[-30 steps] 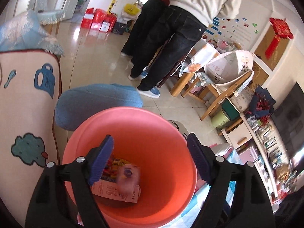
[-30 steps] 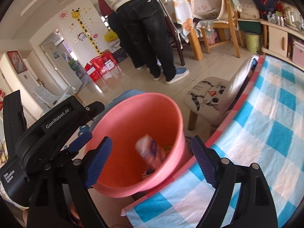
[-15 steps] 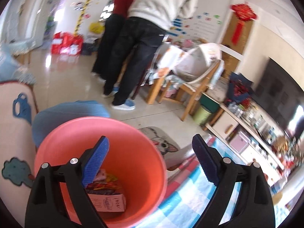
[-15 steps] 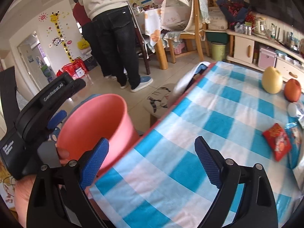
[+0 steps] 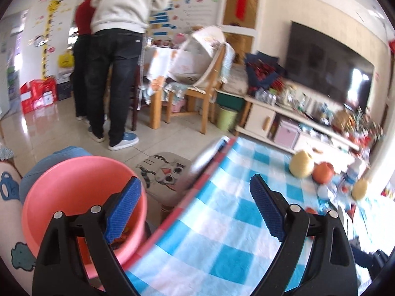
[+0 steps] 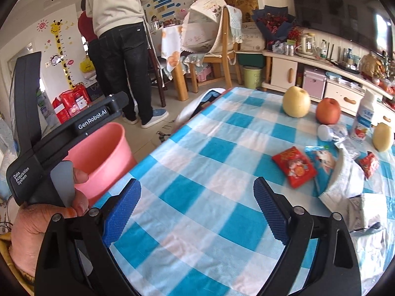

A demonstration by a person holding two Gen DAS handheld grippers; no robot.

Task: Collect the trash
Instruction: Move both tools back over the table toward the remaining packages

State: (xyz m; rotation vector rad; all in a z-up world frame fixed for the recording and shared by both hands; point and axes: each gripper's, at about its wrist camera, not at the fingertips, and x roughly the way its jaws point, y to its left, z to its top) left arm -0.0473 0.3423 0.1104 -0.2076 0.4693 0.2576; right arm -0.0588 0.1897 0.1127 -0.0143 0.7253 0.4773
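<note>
A pink trash bin [image 5: 74,192] stands on the floor beside the table's left edge, with wrappers low inside; it also shows in the right wrist view [image 6: 103,153]. My left gripper [image 5: 195,209] is open and empty, over the table edge next to the bin. My right gripper [image 6: 197,209] is open and empty above the blue checked tablecloth [image 6: 197,172]. Trash lies at the right: a red snack packet [image 6: 293,166], a blue wrapper [image 6: 321,162], a small red packet [image 6: 369,164], crumpled white paper [image 6: 345,185] and a crumpled bottle [image 6: 330,132].
Two pale pears [image 6: 296,101] [image 6: 382,137], a red apple [image 6: 328,111] and a yogurt bottle [image 6: 365,118] stand at the far side. A cat-print stool [image 5: 165,172] sits by the bin. Two people [image 6: 123,37] stand by a dining table; a TV cabinet [image 6: 321,74] lines the wall.
A carton dropped into the bin a second ago. Both grippers, open and empty, have swung right from over the bin toward the table; the trash there has come into view.
</note>
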